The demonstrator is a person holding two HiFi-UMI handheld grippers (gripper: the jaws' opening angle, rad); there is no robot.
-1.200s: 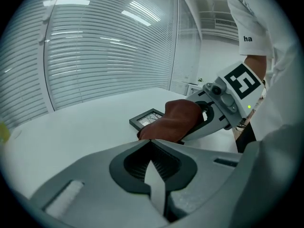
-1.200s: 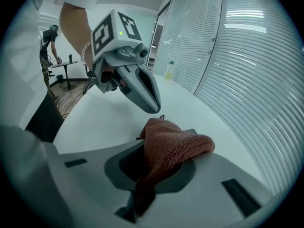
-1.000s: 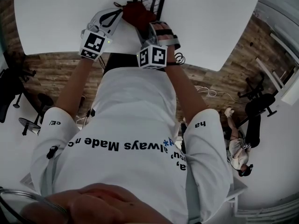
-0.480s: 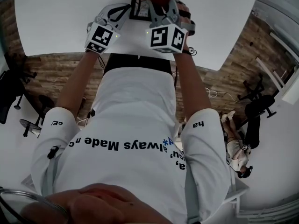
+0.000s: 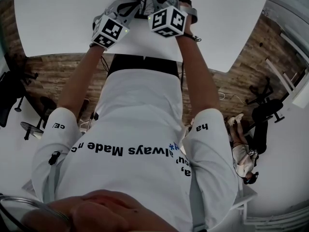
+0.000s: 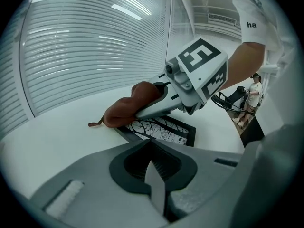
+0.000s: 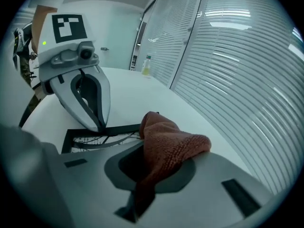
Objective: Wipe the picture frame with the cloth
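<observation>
White horizontal blinds run along the glass wall behind a broad white table. It stands on a wood-plank floor, with black office chairs off to one side. Someone in a white printed T-shirt leans over the table with both arms stretched to its far edge.

A black rectangular picture frame with a bare-branch print lies flat on the tabletop. From the head view most of it is hidden by the two tools.

The left gripper slants down onto the frame. Its jaws are closed together with nothing between them, and the tips touch the frame's dark border.

The right gripper comes in from the other side, its marker cube raised above the frame. Its jaws are clamped on a rust-brown knitted cloth. The cloth bunches out past the tips and rests on the frame's far corner, with a small tail trailing onto the bare table beside it. The two grippers are close, both over the frame, the cloth just beside the left one's tips.

Farther along the table a small pale bottle stands upright near the glass. Another person stands well back in the room.
</observation>
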